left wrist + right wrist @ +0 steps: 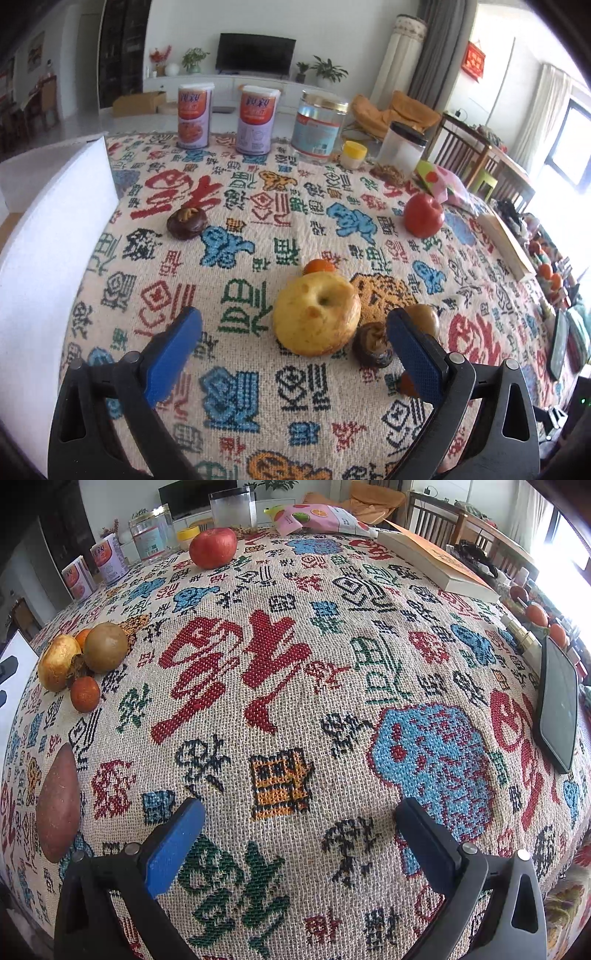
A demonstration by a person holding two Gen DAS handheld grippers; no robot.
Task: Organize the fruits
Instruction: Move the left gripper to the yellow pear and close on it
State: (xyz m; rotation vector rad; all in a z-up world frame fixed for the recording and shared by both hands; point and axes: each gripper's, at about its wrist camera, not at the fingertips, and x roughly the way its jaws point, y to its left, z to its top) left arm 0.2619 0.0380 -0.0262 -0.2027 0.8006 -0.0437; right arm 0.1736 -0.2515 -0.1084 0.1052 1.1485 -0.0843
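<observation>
Between blue pads, dimpled yellow apple [317,315]

A yellow apple [317,314] sat stem-dimple up on the patterned cloth, its skin blemished. Just behind it lay a small orange [318,266]. At its right side a dark mushroom [371,349] lay cap down, a brown kiwi [424,317] just beyond it, and a second orange [85,694] nearby. Another mushroom [186,222] lay well apart to the left, and a red apple [423,215] stood far right. A sweet potato [58,803] lay lengthwise near the cloth's edge.
</observation>
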